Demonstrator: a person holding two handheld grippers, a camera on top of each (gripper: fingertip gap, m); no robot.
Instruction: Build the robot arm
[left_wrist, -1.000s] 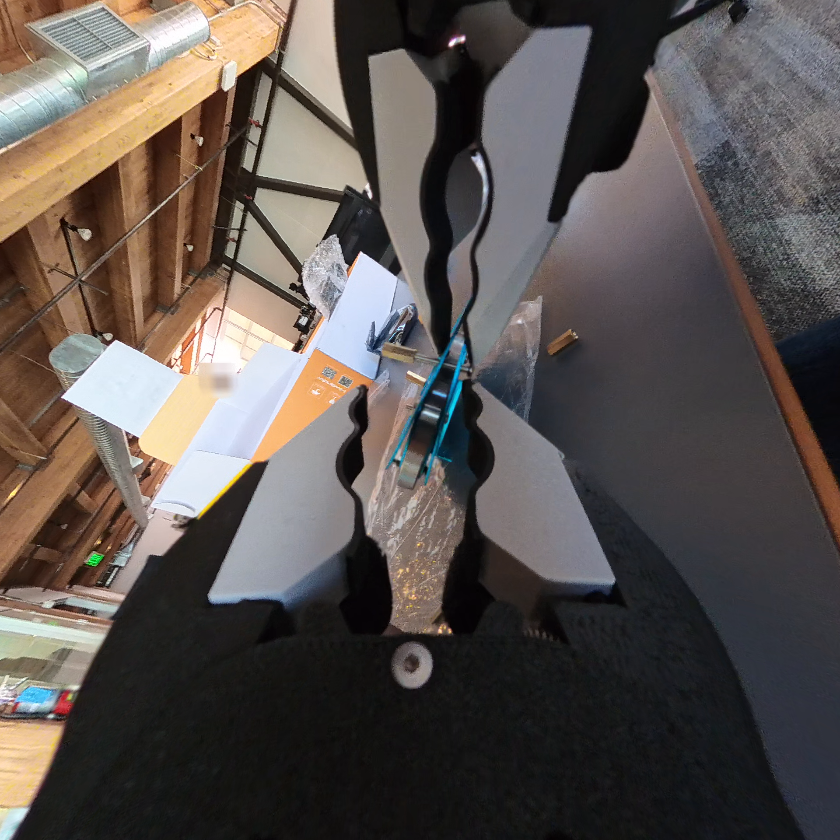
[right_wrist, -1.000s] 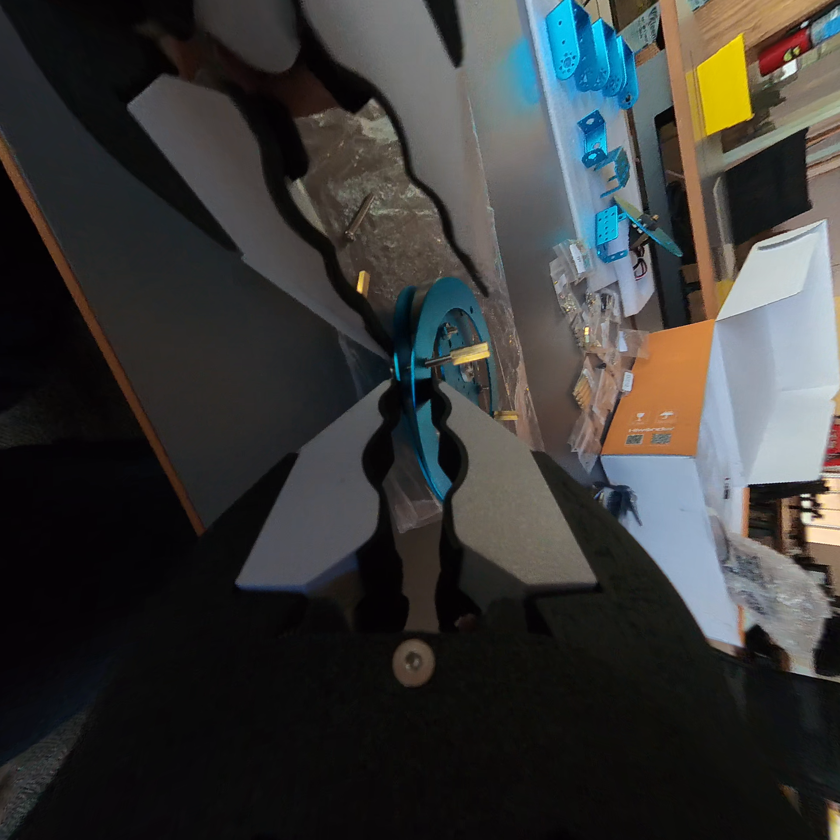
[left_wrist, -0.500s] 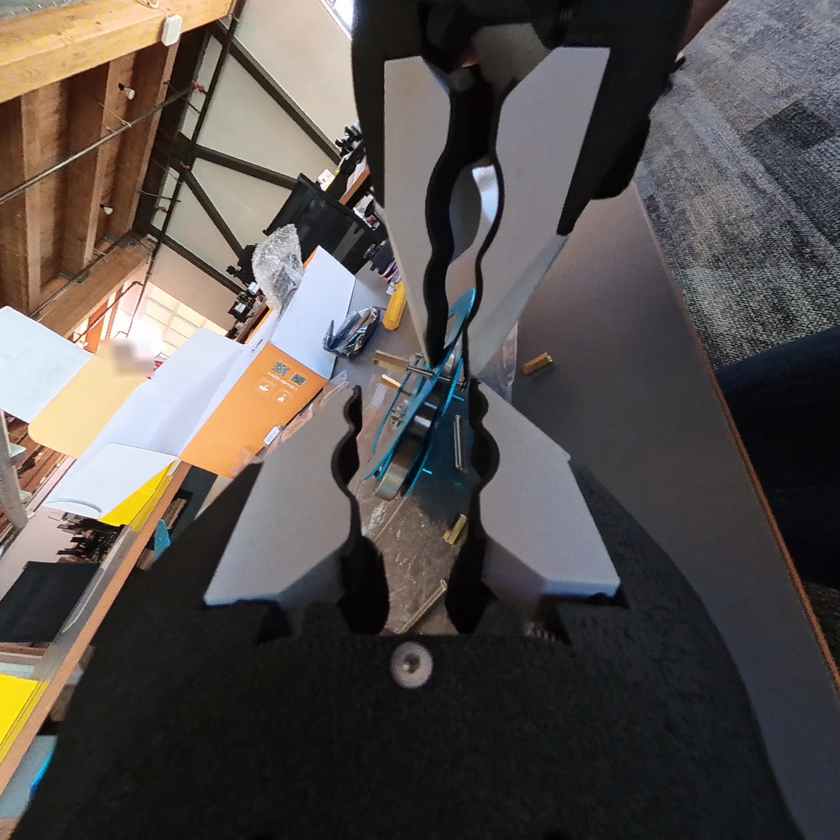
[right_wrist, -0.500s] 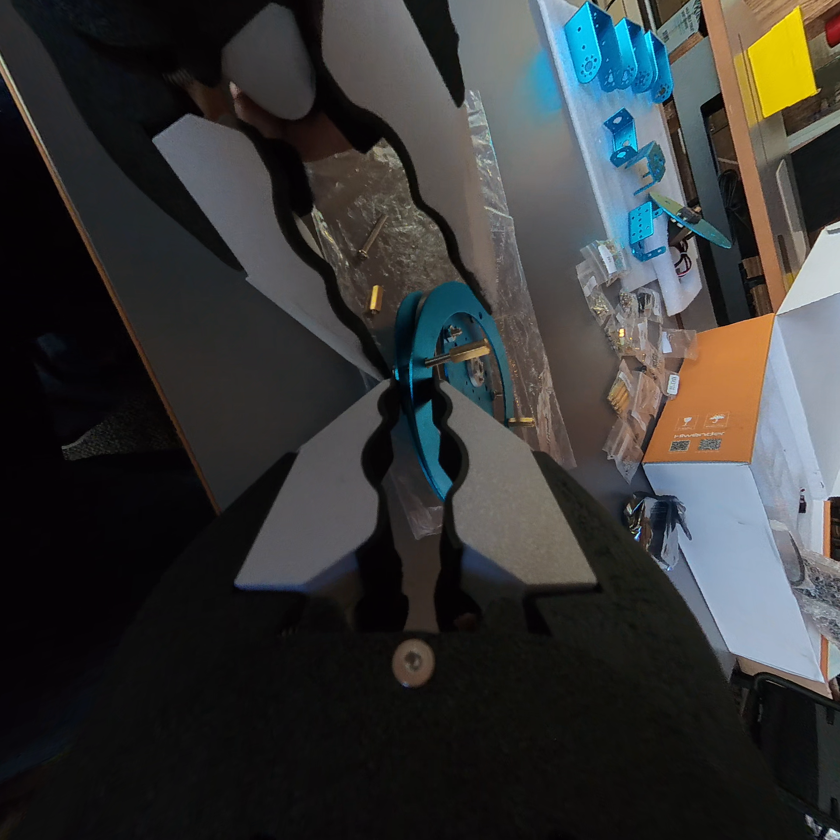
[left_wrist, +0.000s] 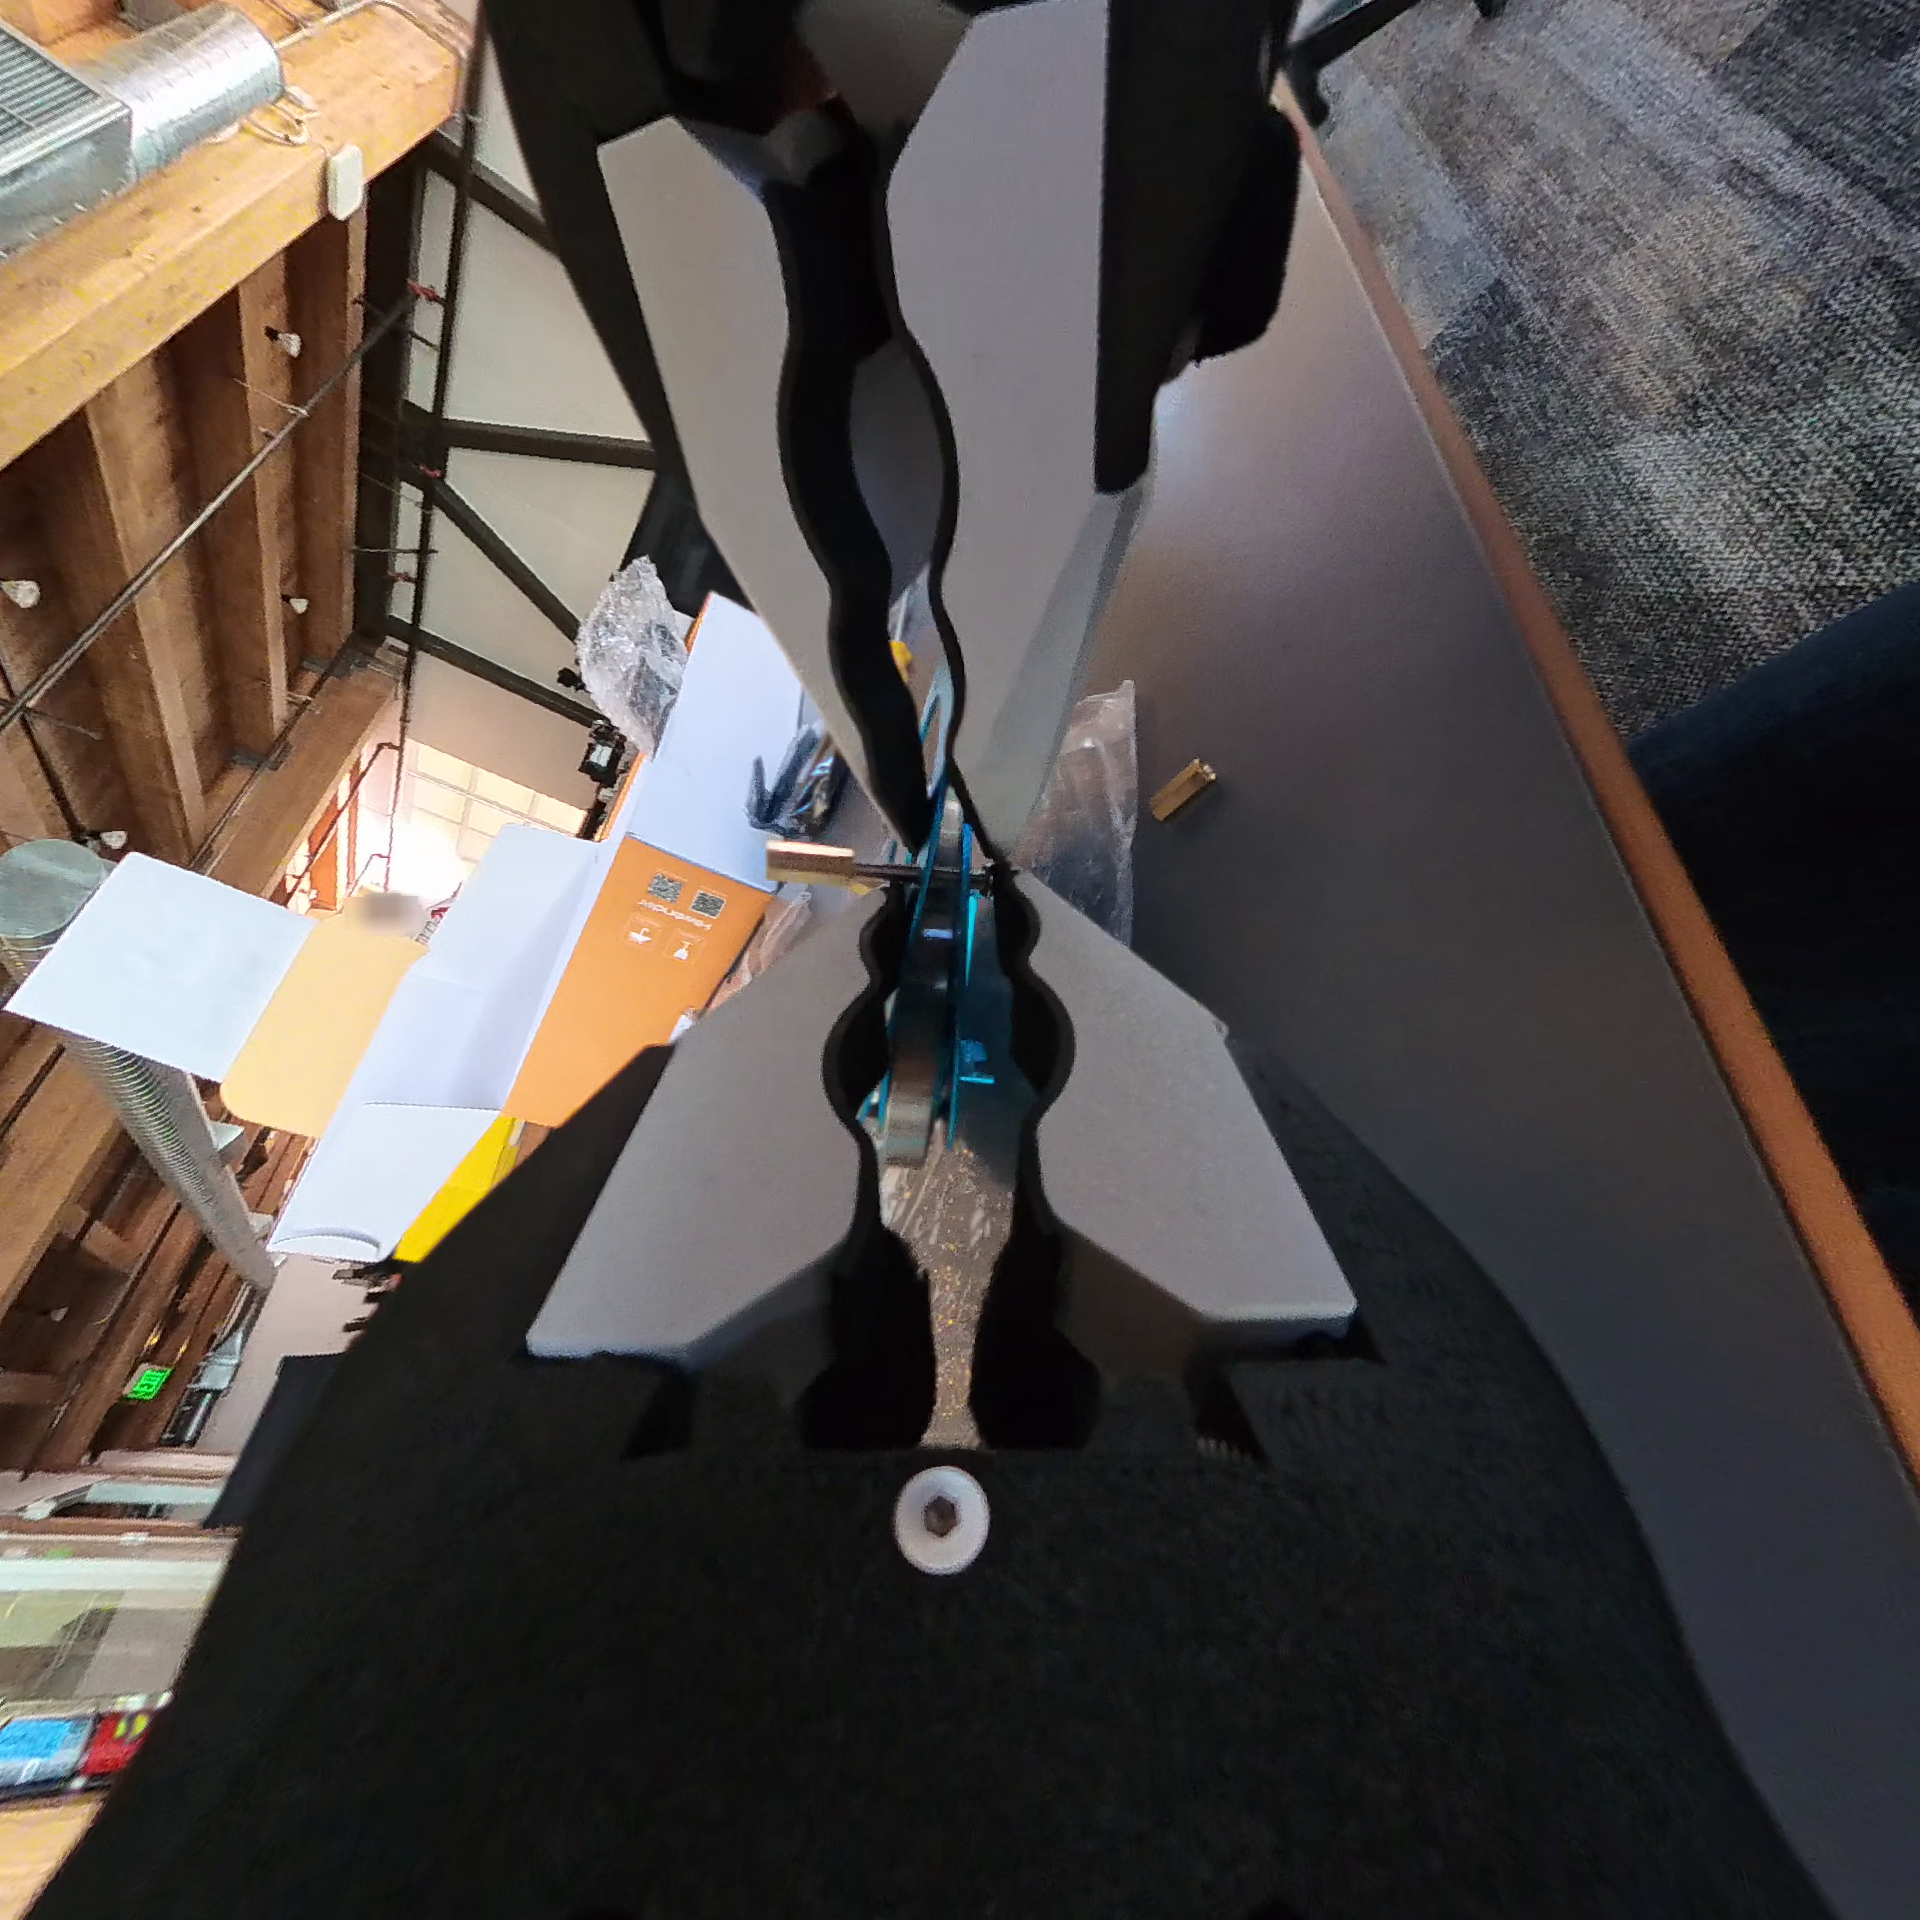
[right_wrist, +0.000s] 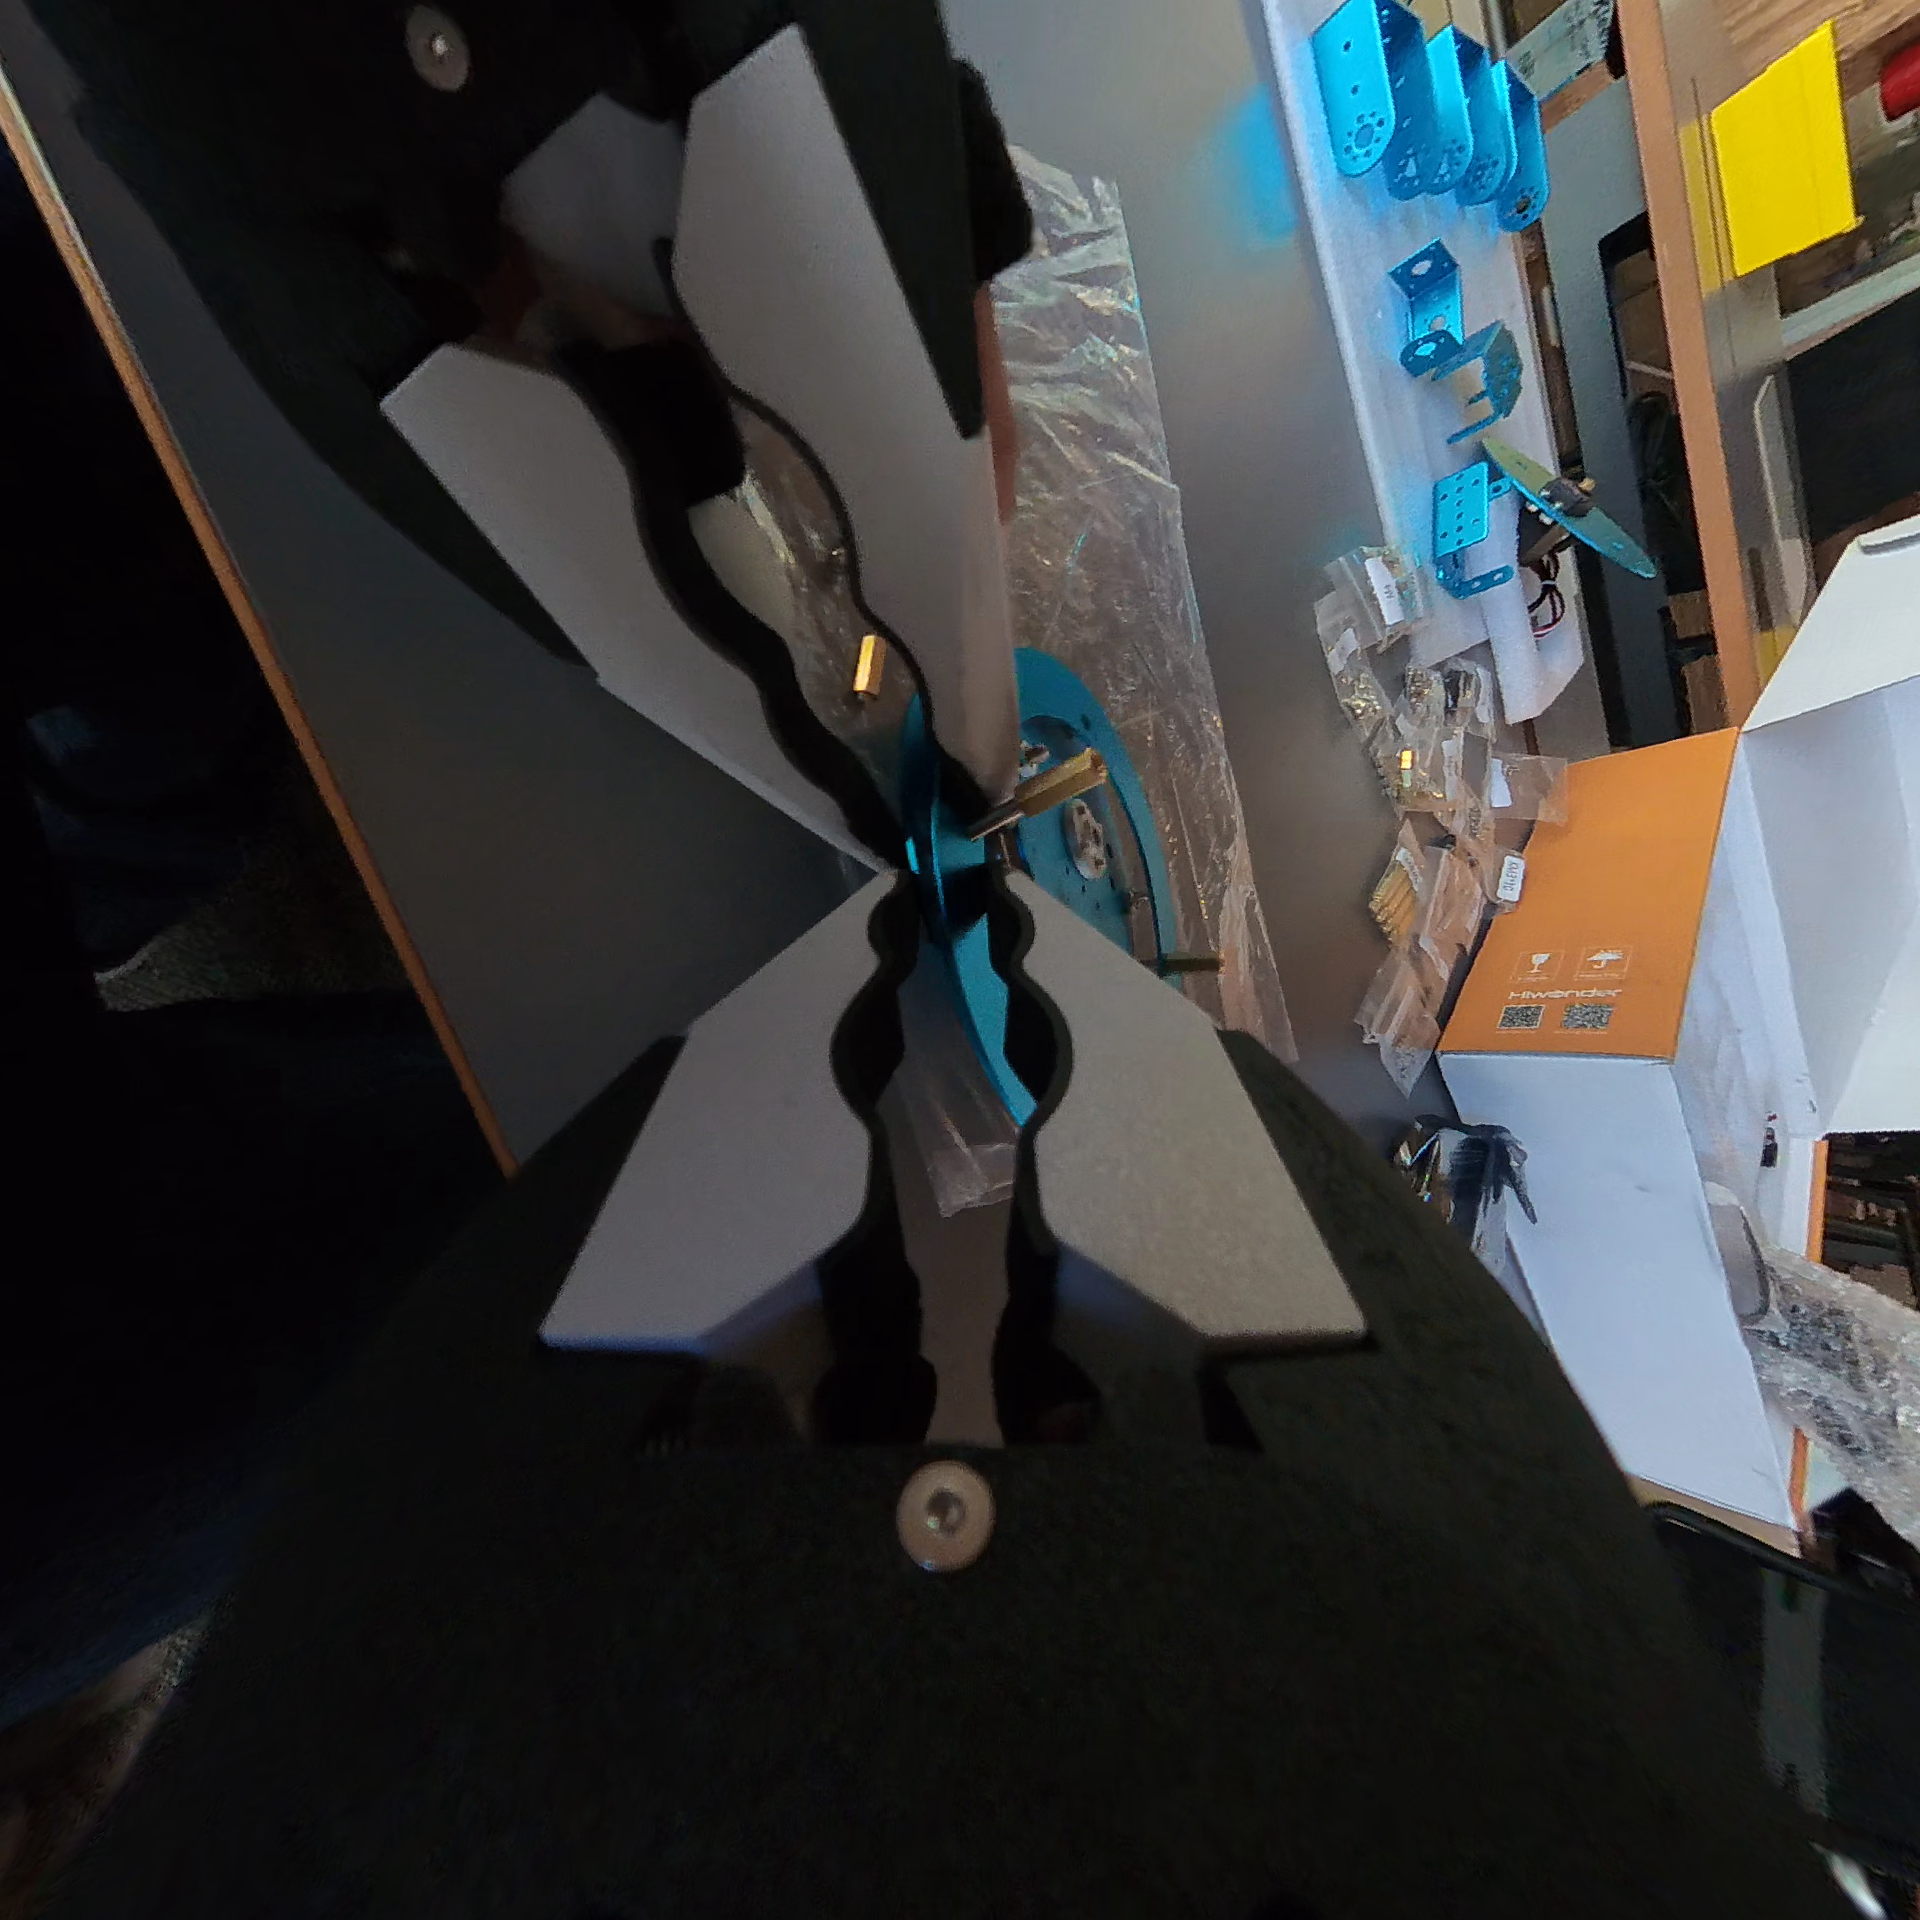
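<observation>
A blue round metal disc (right_wrist: 961, 935) with a silver bearing and a brass standoff (right_wrist: 1044, 795) is held on edge above a grey table (right_wrist: 582, 831). My right gripper (right_wrist: 961, 899) is shut on its near rim. My left gripper (right_wrist: 935, 821) reaches in from the top, opposite, and its tips pinch the far rim. In the left wrist view my left gripper (left_wrist: 945, 899) is shut on the disc (left_wrist: 961, 997), with the bearing showing between the fingers. The right gripper (left_wrist: 940, 831) meets it tip to tip from above. The standoff (left_wrist: 810, 862) sticks out to the left.
A crinkled clear plastic sheet (right_wrist: 1091, 520) lies under the disc, with a loose brass standoff (right_wrist: 868, 665) on it. An orange and white box (right_wrist: 1590, 966), small hardware bags (right_wrist: 1434, 831) and blue brackets (right_wrist: 1455, 135) lie beyond. The table's wooden edge (left_wrist: 1662, 883) borders carpet. Left and right tips are no more than a few centimetres apart.
My left gripper's jaws have closed from a wide gap onto the disc. The right gripper keeps its hold. Both views have tilted and the disc now stands more edge-on.
</observation>
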